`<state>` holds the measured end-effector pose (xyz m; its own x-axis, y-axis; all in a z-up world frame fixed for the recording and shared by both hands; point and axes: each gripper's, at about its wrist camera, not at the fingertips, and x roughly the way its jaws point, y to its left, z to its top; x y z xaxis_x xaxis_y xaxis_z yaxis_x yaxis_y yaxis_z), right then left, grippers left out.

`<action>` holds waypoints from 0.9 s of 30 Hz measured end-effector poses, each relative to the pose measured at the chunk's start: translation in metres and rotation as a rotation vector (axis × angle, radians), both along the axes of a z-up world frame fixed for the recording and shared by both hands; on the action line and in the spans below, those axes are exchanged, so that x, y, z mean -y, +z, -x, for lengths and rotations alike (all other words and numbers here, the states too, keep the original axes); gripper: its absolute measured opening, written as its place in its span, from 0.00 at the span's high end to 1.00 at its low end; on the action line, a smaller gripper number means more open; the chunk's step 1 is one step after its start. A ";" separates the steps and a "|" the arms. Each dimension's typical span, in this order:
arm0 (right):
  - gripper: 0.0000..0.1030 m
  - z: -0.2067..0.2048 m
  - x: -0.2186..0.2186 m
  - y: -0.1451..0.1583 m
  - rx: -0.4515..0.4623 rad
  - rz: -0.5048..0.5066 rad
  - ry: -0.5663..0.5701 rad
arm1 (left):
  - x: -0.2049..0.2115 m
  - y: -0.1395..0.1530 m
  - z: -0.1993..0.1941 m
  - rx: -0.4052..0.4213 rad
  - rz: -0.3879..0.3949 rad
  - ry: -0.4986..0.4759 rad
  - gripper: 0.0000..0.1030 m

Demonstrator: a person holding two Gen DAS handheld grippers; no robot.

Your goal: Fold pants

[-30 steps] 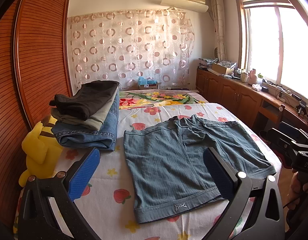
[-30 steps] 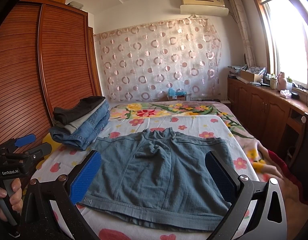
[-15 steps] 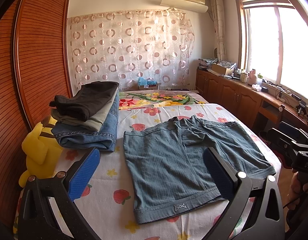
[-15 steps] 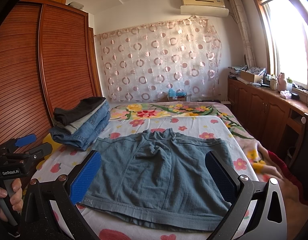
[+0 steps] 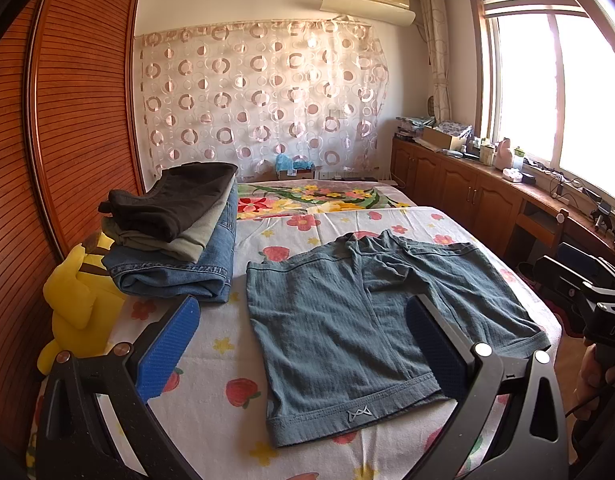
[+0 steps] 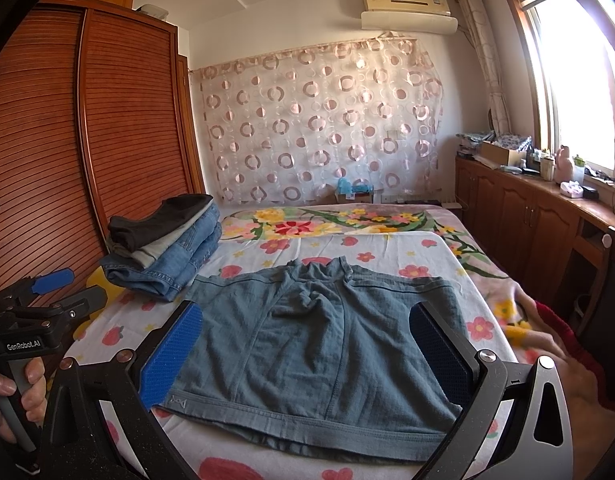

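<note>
Blue-grey shorts lie spread flat on the bed, waistband toward me, both legs pointing away; the right wrist view shows the same shorts. My left gripper hovers open above the shorts' near left part, nothing between its blue pads. My right gripper is open too, held over the waistband, its fingers wide on either side of the shorts. Neither touches the fabric.
A stack of folded clothes with jeans at the bottom sits at the bed's left beside a yellow plush toy. The wooden wardrobe runs along the left, cabinets along the right. A hand holds the left gripper's handle.
</note>
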<state>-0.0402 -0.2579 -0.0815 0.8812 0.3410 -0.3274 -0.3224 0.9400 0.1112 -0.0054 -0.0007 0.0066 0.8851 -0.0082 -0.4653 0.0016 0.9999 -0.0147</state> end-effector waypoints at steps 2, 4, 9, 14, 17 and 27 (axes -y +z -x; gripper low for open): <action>0.00 0.000 0.000 0.000 -0.001 0.000 0.000 | 0.000 0.001 0.001 0.000 0.002 -0.001 0.00; 0.00 0.000 0.000 0.000 0.000 0.000 0.000 | 0.000 0.000 0.001 0.000 0.001 0.000 0.00; 0.00 0.000 -0.001 0.000 -0.002 0.003 0.002 | -0.001 -0.001 0.000 -0.005 0.001 0.001 0.00; 0.00 -0.003 0.004 -0.003 -0.013 0.004 0.001 | -0.001 -0.005 -0.003 -0.024 0.001 0.004 0.00; 0.00 -0.004 0.012 -0.004 -0.021 0.007 -0.005 | -0.003 -0.012 -0.008 -0.044 0.006 0.004 0.00; 0.00 -0.017 0.031 -0.013 -0.076 0.042 -0.045 | -0.014 -0.038 -0.021 -0.102 0.020 0.007 0.00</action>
